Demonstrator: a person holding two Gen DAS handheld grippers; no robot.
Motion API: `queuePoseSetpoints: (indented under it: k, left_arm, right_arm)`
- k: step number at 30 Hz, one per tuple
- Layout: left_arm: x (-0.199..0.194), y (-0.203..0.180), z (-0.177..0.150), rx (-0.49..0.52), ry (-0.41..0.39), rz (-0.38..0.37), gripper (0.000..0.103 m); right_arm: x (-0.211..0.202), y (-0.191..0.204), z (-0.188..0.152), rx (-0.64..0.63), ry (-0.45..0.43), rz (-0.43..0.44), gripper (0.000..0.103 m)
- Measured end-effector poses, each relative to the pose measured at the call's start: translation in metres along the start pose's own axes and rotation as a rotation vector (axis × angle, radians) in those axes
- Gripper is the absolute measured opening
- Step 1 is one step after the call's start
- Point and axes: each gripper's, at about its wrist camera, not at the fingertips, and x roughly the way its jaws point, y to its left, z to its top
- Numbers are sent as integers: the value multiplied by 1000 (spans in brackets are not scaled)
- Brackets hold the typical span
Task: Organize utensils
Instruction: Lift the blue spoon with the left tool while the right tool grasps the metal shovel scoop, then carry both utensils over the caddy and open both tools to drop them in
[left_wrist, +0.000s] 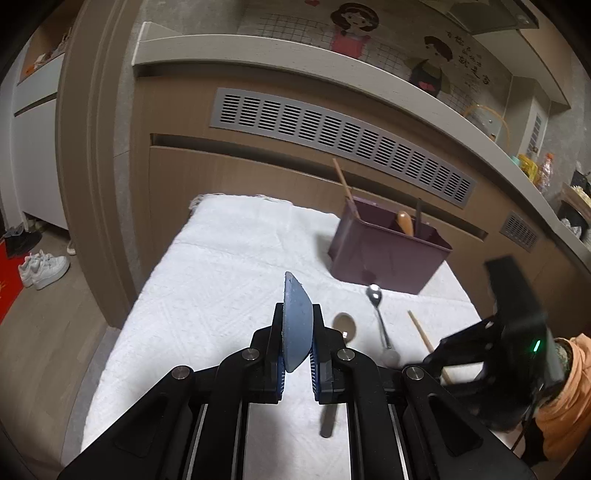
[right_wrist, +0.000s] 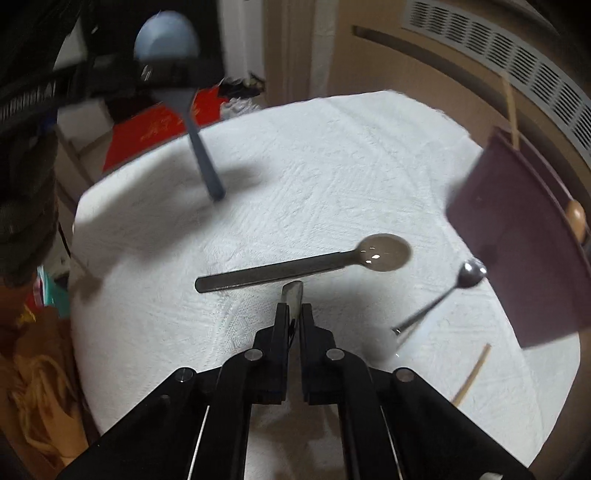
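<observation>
The left tool (left_wrist: 297, 347) was clamped on a blue spoon (left_wrist: 295, 321) at lower centre. The right tool (right_wrist: 291, 317) was closed on a thin metal handle (right_wrist: 292, 295). A purple utensil caddy (left_wrist: 388, 251) stood at centre right on the white-clothed surface (left_wrist: 229, 280). Wall writing at upper right was seen but unreadable.

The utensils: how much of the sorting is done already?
Done: a few handles stand in the purple bin. In hand: the left gripper grips a blue spoon; the right gripper pinches a thin metal piece. Left: dark spoon, metal spoon, chopstick.
</observation>
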Motion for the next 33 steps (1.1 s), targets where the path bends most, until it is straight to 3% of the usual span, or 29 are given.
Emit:
queuePoseSetpoints:
  k: [5, 9, 12, 14, 17, 21, 23, 25, 30, 31, 33]
  left_arm:
    - [0, -25, -4, 46, 17, -51, 11]
    - [-1, -37, -4, 48, 30, -61, 11]
    - [-3, -38, -7, 54, 23, -12, 11]
    - [-2, -36, -8, 60, 15, 26, 11]
    - [1, -29, -11, 46, 22, 34, 11]
    - [-1, -24, -13, 54, 2, 38, 11]
    - [-2, -23, -14, 53, -5, 36, 11]
    - [-1, -20, -14, 46, -5, 28, 11]
    - [-4, -18, -16, 45, -6, 22, 11]
    - [-4, -18, -16, 43, -5, 20, 11]
    - [-6, -19, -17, 43, 3, 11, 11]
  right_arm:
    - [-43, -23, -5, 170, -113, -33, 2]
    - [-59, -37, -12, 240, -144, 6, 3]
    - [-44, -37, -18, 286, -102, 3, 15]
    - [-33, -29, -24, 351, -95, 9, 29]
    - [-15, -17, -25, 408, -102, -45, 37]
    - [8, -3, -23, 445, -93, -174, 39]
    - [18, -3, -22, 446, -68, -200, 50]
    - [20, -1, -18, 444, -66, -234, 52]
    - [27, -3, -12, 430, -28, -266, 50]
    - [26, -2, -11, 416, -25, -261, 34]
    - [20, 1, -13, 397, -23, -237, 29]
